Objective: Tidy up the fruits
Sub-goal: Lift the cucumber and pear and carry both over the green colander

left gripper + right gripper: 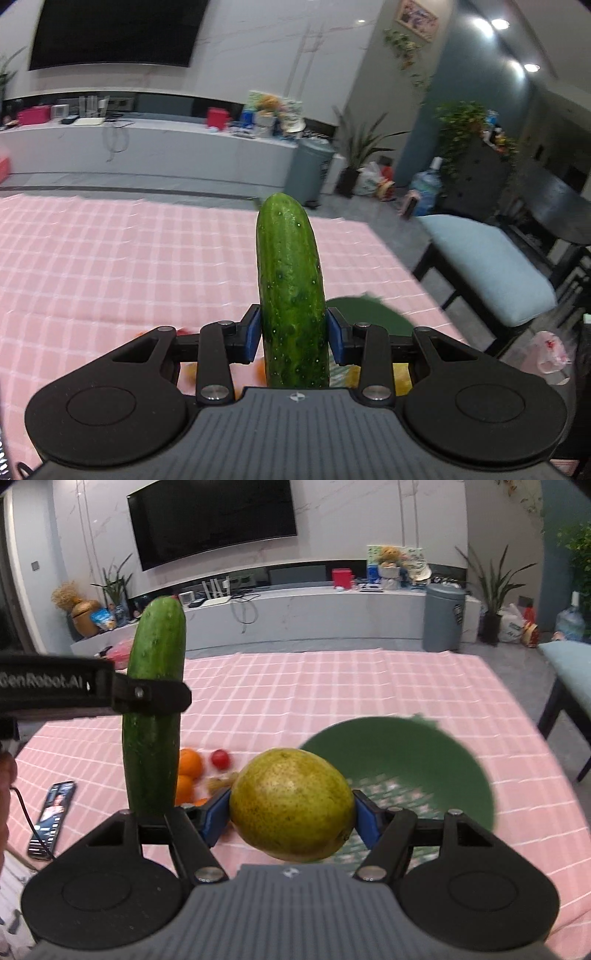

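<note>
My left gripper (293,328) is shut on a green cucumber (290,291) and holds it upright above the pink checked tablecloth (129,258). The same cucumber (155,705) shows in the right wrist view, clamped by the left gripper's black fingers (155,698). My right gripper (291,812) is shut on a yellow-green pear (291,805), held above the cloth just left of a green bowl (406,760). The bowl's rim (369,314) peeks out behind the left gripper. Two oranges (188,771) and a small red fruit (220,759) lie on the cloth behind the cucumber.
A phone (51,819) with a cable lies at the table's left edge. A light blue bench (487,266) stands to the right of the table. A grey bin (443,616) and a long white TV cabinet (295,609) stand beyond the far edge.
</note>
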Demonstrator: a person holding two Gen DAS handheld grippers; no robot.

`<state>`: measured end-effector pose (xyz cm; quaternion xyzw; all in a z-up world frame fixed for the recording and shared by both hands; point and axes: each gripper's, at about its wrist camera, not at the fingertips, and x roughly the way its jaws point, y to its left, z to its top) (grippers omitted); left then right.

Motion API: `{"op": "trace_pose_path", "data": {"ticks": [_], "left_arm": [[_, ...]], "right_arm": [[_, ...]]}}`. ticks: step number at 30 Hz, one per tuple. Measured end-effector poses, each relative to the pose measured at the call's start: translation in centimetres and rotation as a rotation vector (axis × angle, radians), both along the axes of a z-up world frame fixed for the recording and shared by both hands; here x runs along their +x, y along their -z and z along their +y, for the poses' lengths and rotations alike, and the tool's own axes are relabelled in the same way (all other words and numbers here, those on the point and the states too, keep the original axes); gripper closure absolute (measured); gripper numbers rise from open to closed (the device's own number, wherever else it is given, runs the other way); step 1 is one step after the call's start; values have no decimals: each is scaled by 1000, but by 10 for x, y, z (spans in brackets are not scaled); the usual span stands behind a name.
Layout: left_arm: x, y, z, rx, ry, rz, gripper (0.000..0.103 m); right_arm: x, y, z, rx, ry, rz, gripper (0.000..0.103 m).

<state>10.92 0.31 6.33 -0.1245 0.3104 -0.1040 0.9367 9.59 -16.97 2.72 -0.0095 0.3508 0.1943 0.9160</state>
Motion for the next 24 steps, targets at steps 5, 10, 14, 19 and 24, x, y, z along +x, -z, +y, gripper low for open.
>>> {"op": "trace_pose_path", "data": {"ticks": [5,10,14,19,24], "left_arm": [[25,7,-29,-14,98,22,62],[56,32,-54,-2,187,139,62],[69,54,-67,37,223,216,62],[81,69,-70,19,238,257,62],[90,79,-79,30,246,292,62]], "right_arm": [[21,-4,-27,-55,20,13,38],[47,5,-45,-150,11,53,38],[66,21,-50,-220,-28,100,38],[81,43,-46,-268,-75,154,38],[89,57,-40,-275,-113,202,38]]}}
